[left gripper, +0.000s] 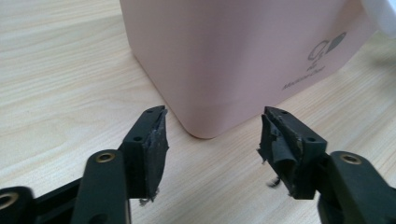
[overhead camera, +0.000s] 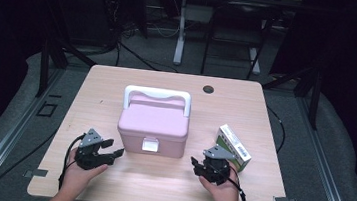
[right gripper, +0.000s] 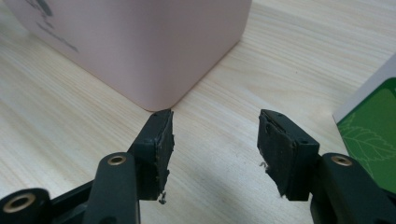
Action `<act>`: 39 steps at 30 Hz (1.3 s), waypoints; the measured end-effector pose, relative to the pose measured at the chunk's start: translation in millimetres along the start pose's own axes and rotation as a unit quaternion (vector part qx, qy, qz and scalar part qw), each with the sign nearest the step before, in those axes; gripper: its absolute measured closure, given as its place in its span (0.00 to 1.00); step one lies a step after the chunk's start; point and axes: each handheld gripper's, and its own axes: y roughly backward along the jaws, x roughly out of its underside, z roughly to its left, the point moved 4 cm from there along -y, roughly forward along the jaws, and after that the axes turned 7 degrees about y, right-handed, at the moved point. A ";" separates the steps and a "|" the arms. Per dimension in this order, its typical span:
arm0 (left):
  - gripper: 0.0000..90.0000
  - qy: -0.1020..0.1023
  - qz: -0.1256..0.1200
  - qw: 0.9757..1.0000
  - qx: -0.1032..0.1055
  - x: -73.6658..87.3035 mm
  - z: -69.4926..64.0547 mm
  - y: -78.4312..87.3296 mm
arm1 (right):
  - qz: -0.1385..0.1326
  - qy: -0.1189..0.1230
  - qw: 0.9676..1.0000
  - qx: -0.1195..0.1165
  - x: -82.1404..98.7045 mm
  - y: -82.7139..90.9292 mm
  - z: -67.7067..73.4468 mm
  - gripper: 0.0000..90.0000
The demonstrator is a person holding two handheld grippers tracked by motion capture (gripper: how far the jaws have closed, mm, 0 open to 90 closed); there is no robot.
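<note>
High view looks down on a pale wooden table (overhead camera: pixel 157 189) where a person's two hands each rest a black two-jaw gripper near the front edge. Between them and a little beyond stands a pink box (overhead camera: pixel 153 125) with a white carry handle (overhead camera: pixel 158 96) and a small white latch (overhead camera: pixel 150 145) on its near face. Left gripper (overhead camera: pixel 116 153) lies just beside the box's front left corner, pointing toward it; right gripper (overhead camera: pixel 193 161) lies just beside the front right corner. A white and green carton (overhead camera: pixel 233 146) sits just past the right gripper, on its outer side, apart from the pink box. Left gripper view shows the jaws standing wide apart with bare table between them, and the rounded corner of the pink box (left gripper: pixel 243 60) straight ahead, close to the tips without touching them. Right gripper view shows the same wide spread and nothing between the jaws; the pink box (right gripper: pixel 140 42) stands ahead and toward the left jaw, whose tip is very near the box's corner, while the carton (right gripper: pixel 373 126) sits at the right edge beyond the other jaw.
</note>
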 end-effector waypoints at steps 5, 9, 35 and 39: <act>0.46 0.008 0.004 1.000 0.004 1.6 1.5 -1.0 | 0.002 -0.027 1.000 -0.005 1.9 -0.4 -1.4 0.53; 0.46 0.006 0.004 1.000 0.002 1.5 1.2 0.5 | 0.008 -0.025 1.000 -0.007 2.7 -1.8 0.6 0.54; 0.61 0.062 -0.021 0.998 -0.007 -10.9 21.4 -7.5 | -0.017 -0.030 0.999 -0.011 -16.3 -16.9 4.0 0.62; 0.65 0.070 -0.023 0.997 -0.009 -16.9 28.6 -10.5 | -0.019 -0.040 0.999 -0.009 -21.1 -18.2 1.6 0.65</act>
